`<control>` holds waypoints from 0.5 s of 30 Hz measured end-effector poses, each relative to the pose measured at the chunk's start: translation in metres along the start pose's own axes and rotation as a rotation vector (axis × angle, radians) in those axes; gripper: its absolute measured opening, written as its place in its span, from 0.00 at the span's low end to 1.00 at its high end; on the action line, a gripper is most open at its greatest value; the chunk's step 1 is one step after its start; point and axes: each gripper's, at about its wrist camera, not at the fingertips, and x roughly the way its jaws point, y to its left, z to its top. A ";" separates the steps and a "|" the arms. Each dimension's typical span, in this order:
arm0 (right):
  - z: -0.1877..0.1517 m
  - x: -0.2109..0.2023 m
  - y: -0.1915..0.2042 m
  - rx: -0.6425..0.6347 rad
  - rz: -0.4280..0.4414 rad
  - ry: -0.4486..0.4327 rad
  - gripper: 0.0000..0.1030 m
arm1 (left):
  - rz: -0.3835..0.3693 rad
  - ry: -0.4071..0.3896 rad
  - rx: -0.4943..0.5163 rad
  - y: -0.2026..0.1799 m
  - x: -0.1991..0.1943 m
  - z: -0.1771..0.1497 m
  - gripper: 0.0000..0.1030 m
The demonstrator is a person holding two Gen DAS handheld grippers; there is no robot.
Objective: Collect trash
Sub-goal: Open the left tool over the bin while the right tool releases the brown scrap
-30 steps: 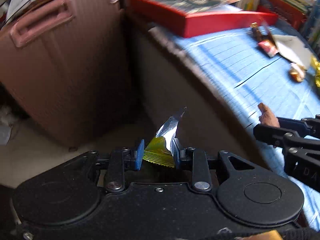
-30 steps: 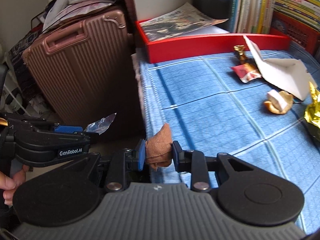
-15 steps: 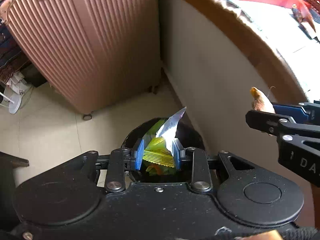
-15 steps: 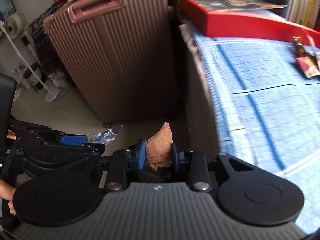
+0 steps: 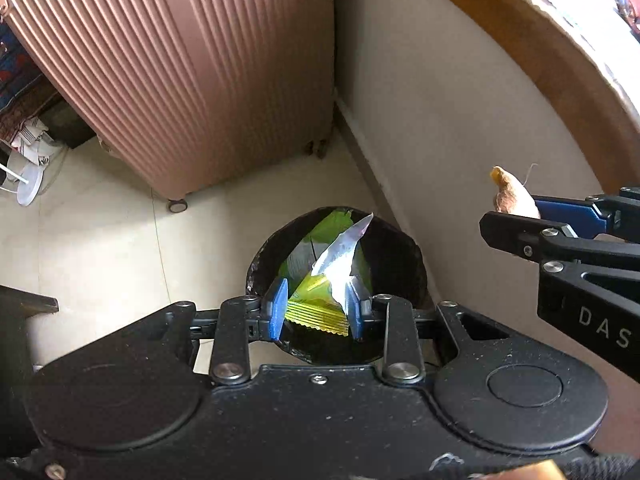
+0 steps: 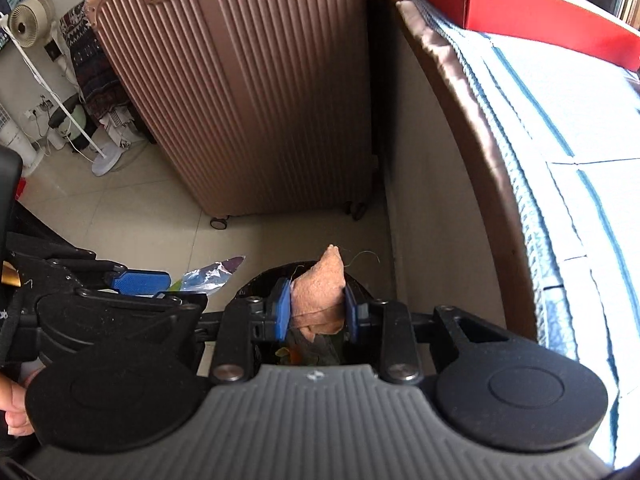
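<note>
My left gripper (image 5: 316, 304) is shut on a yellow-green snack wrapper (image 5: 316, 312) with a torn silver flap. It hangs right above a round black trash bin (image 5: 256, 264) on the floor, where another green wrapper lies inside. My right gripper (image 6: 316, 308) is shut on a crumpled brown scrap (image 6: 320, 280) with a loose thread, also over the bin (image 6: 256, 282). In the left wrist view the right gripper (image 5: 512, 212) and its scrap (image 5: 510, 194) sit to the right of the bin, near the bed's side. The left gripper's silver wrapper (image 6: 208, 276) shows at the left in the right wrist view.
A tall pink ribbed suitcase (image 6: 248, 80) stands on the tiled floor just behind the bin. The bed's side panel (image 5: 440, 120) rises on the right, with a blue mat (image 6: 560, 120) and a red box (image 6: 520, 0) on top. A fan (image 6: 28, 20) stands far left. A hand (image 6: 14, 404) holds the left gripper.
Both grippers have moved off the bed's edge and down towards the floor, tilting downward. The black bin has come into view under them. Each still holds its piece.
</note>
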 end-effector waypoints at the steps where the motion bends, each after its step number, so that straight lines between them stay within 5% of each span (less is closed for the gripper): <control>1: 0.000 0.001 0.000 0.003 0.000 0.003 0.33 | -0.001 0.002 -0.001 0.000 0.001 0.000 0.29; 15: 0.004 0.007 0.000 0.019 0.014 0.014 0.37 | 0.002 0.015 0.024 -0.003 0.004 0.004 0.33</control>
